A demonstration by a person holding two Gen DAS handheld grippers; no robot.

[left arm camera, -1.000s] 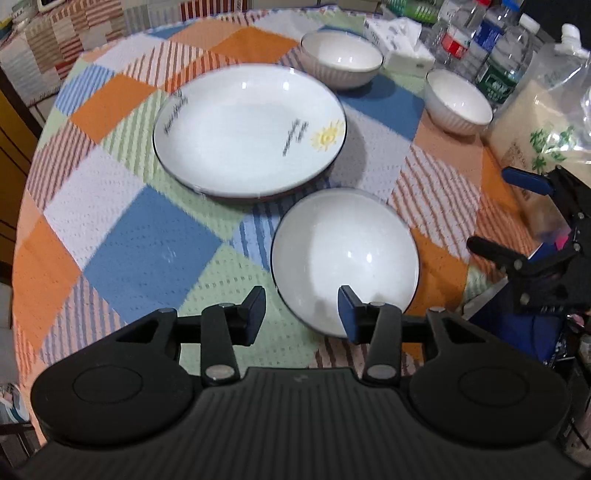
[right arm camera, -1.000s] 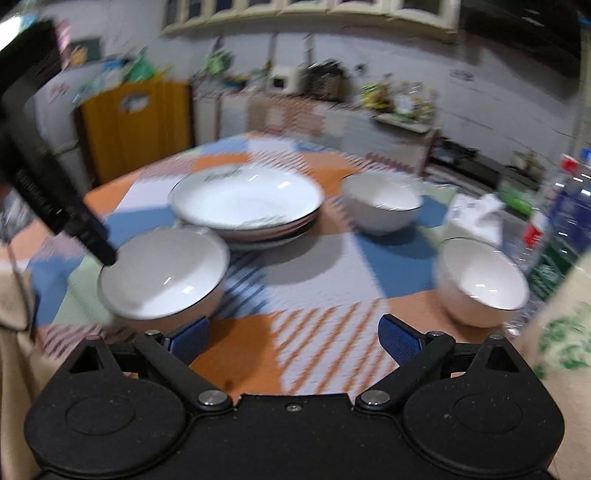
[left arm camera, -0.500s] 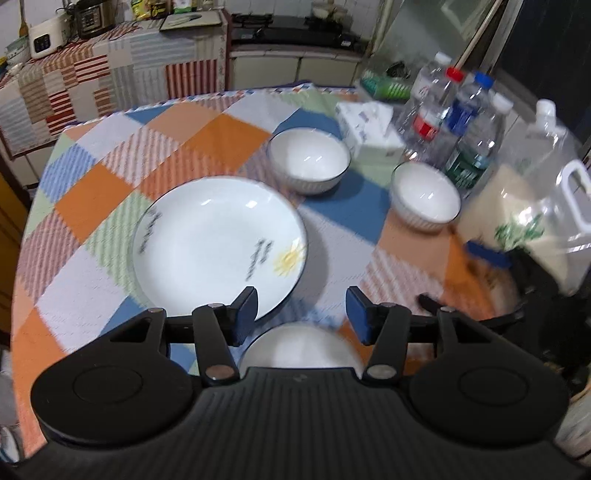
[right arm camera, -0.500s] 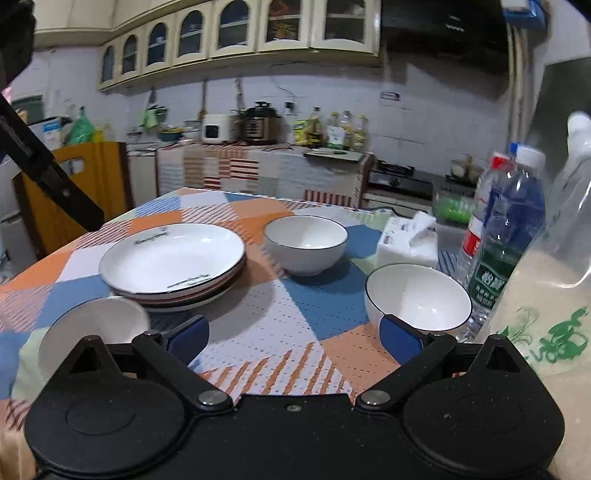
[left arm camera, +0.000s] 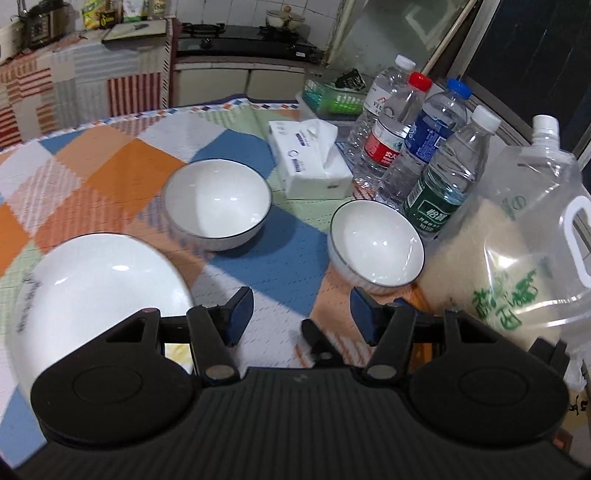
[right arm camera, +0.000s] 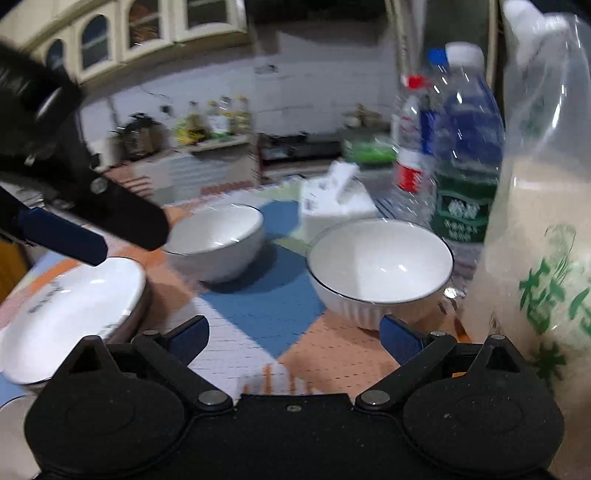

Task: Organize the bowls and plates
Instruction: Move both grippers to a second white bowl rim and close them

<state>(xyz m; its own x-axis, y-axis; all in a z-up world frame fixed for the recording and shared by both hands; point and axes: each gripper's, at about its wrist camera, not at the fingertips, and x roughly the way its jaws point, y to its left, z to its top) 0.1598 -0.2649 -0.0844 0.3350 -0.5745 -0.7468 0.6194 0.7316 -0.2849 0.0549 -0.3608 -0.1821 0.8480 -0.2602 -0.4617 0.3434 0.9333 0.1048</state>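
1. Checked cloth (left arm camera: 110, 166) in orange, blue and green spread over the worktop.
2. Tissue box (left arm camera: 308, 157) behind, on the cloth.
3. Four water bottles (left arm camera: 413, 147) clustered just beside it.
4. Clear rice jug (left arm camera: 517, 258), upright at the right edge.

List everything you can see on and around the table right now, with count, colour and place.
bowls: 2, white with dark rims; far bowl mid-table, near bowl beside the bottles
plates: white, stacked at the left; count unclear
small white dish: 1, left edge of the right wrist view, mostly hidden
tissue pack: 1, white, behind the bowls
water bottles: 4, clear, capped white, red, blue, white; right of the tissues
rice jug: 1, clear plastic, green print, far right
tablecloth: 1, orange, blue, green and white checks
stove: 1, black, back counter
left claw: black with blue pads, jaws opening, nothing between them
right claw: same colours, open, empty
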